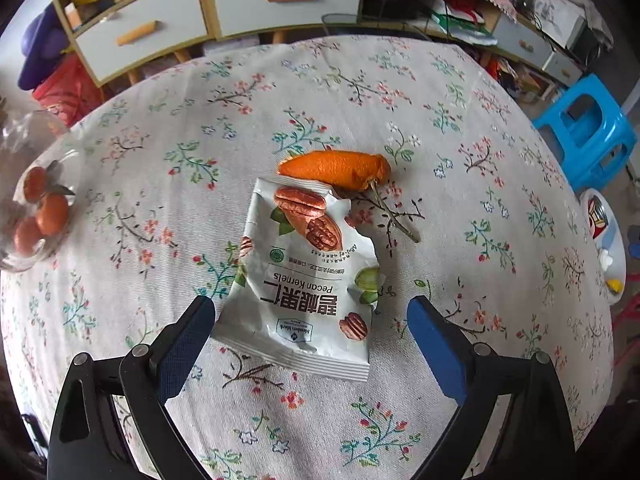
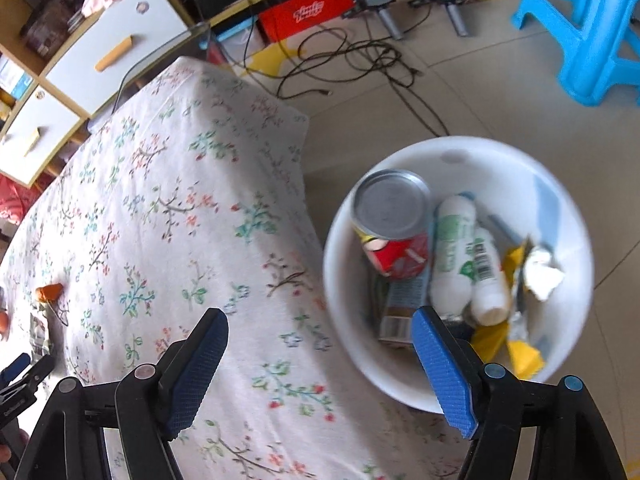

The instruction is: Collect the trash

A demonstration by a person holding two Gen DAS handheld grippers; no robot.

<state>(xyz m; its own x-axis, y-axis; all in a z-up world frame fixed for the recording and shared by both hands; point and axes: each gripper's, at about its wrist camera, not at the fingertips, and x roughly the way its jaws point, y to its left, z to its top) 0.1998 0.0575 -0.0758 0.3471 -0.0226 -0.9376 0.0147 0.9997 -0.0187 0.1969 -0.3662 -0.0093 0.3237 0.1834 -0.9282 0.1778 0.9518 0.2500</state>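
Between the spread blue pads of the left gripper, flat on the floral tablecloth, lies the pecan kernels packet, its near end inside the gap and neither pad touching it, with an orange peel and its twig touching the packet's far end. Off to the left sits a clear bowl of tangerines. The right gripper hangs empty, jaws wide apart, over the table edge beside a white bin on the floor holding a can, bottles and wrappers.
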